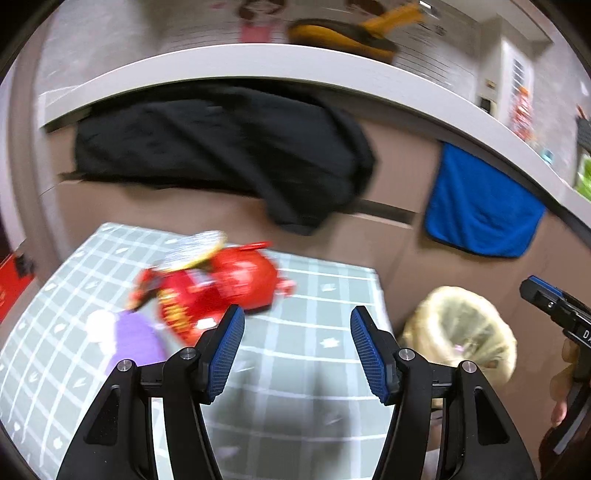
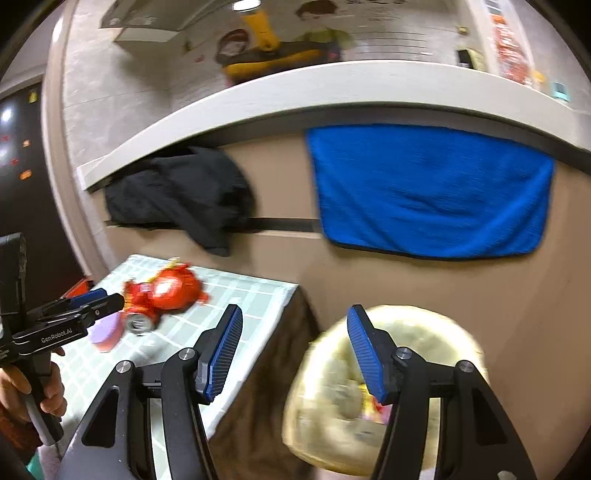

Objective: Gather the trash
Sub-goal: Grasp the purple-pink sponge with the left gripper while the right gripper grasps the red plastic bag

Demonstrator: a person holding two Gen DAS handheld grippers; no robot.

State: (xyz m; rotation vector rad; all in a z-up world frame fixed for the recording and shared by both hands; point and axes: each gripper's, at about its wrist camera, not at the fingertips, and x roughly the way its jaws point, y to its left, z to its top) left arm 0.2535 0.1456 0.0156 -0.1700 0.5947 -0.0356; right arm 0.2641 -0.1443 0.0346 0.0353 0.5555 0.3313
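Red crumpled snack wrappers (image 1: 218,284) and a red can (image 2: 142,321) lie on a low table with a green checked cloth (image 1: 303,369). A purple and white piece (image 1: 129,336) lies beside them. My left gripper (image 1: 297,325) is open and empty, hovering just right of the wrappers. A bin lined with a yellowish bag (image 2: 388,387) stands on the floor right of the table, with trash inside. My right gripper (image 2: 294,325) is open and empty above the bin's left rim. The left gripper also shows in the right wrist view (image 2: 99,302).
A brown cabinet wall stands behind the table under a white counter (image 1: 258,62). A black garment (image 1: 221,155) and a blue towel (image 2: 432,188) hang on it. A yellow pan (image 1: 343,33) sits on the counter.
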